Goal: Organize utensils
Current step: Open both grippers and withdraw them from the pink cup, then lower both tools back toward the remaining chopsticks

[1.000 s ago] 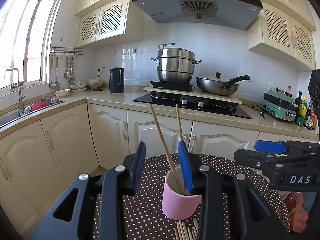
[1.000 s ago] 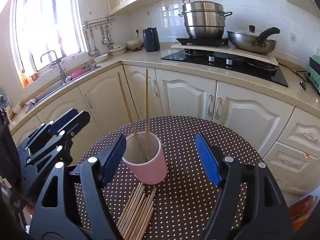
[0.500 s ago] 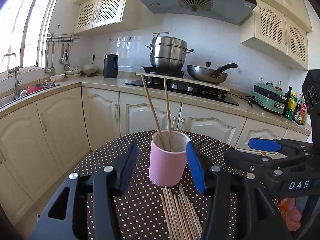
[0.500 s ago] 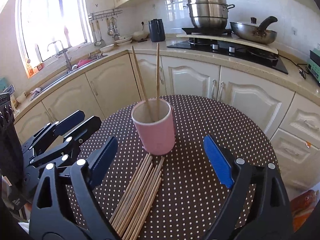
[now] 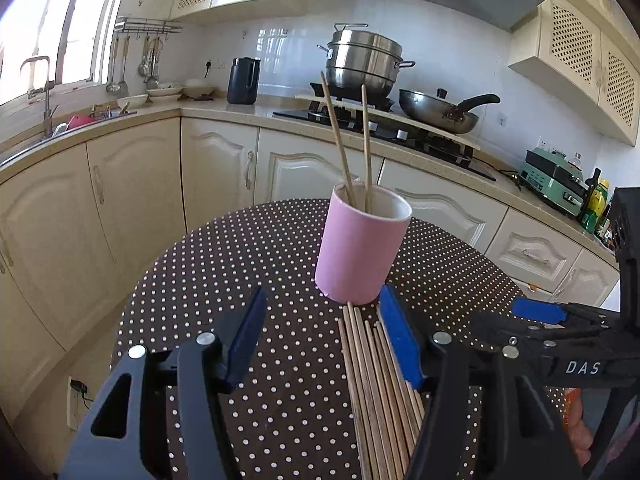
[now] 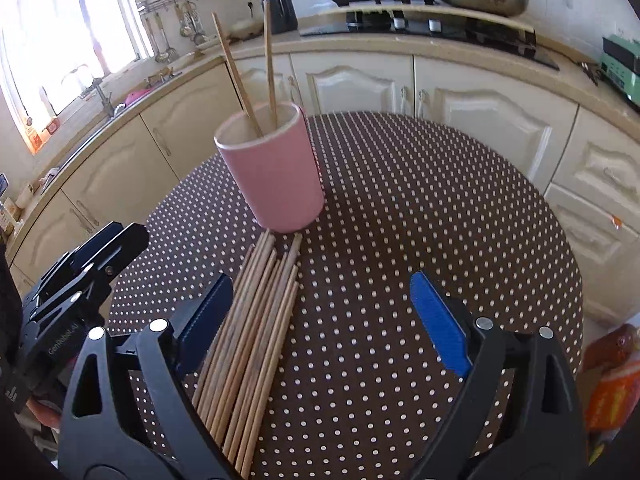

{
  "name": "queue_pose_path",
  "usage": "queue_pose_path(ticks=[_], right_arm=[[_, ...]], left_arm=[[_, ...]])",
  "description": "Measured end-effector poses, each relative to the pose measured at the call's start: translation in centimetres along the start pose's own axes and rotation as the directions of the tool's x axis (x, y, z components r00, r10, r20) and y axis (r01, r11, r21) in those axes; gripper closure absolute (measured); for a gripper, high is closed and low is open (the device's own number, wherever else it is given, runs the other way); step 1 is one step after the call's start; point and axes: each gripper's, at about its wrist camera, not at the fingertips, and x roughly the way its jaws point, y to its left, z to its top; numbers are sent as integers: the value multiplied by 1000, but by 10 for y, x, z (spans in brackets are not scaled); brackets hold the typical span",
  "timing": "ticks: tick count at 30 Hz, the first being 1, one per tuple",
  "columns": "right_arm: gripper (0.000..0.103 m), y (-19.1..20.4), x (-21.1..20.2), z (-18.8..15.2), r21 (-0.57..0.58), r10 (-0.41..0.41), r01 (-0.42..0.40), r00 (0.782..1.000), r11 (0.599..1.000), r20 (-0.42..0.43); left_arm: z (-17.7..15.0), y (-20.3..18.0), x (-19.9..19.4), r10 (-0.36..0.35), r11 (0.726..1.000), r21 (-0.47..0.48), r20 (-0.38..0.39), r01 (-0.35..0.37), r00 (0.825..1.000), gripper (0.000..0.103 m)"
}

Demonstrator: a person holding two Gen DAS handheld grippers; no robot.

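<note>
Two chopsticks [image 5: 340,136] are standing in the pink cup [image 5: 360,248] mid-tabletop; I am holding both the left gripper [image 5: 322,336] and the right gripper [image 6: 324,312] spread, empty, over the chopstick bundle [image 6: 248,340].

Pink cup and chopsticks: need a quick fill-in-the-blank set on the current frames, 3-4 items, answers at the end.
1. The pink cup holds ____ chopsticks standing upright.
2. The loose chopsticks lie in a bundle on the ____ tablecloth.
3. The left gripper and the right gripper are both ____, holding nothing.
4. The far ends of the loose chopsticks point toward the ____.

Answers: two; polka-dot; open; pink cup
</note>
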Motion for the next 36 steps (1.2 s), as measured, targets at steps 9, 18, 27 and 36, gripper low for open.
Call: queue_pose_path(ticks=[9,18,27,36], right_arm=[[14,-8,16,-25,46,-13,17,996,999,-87],[14,-1,33,-43,35,-49,54,988,998,-144],[14,12,50,-57,-4,-73,74,980,997,-184],[14,32,60,-60,-57,-156,148,976,987,-153]], left_arm=[[-27,10,12,13,999,-28,-127,-17,992,44],[-45,7,23,-20,999,-29,-231,14,973,44],[-64,3,33,-11,1000,-10,-294,9,956,44],[-66,7,34,-13,1000,-10,-300,10,954,44]])
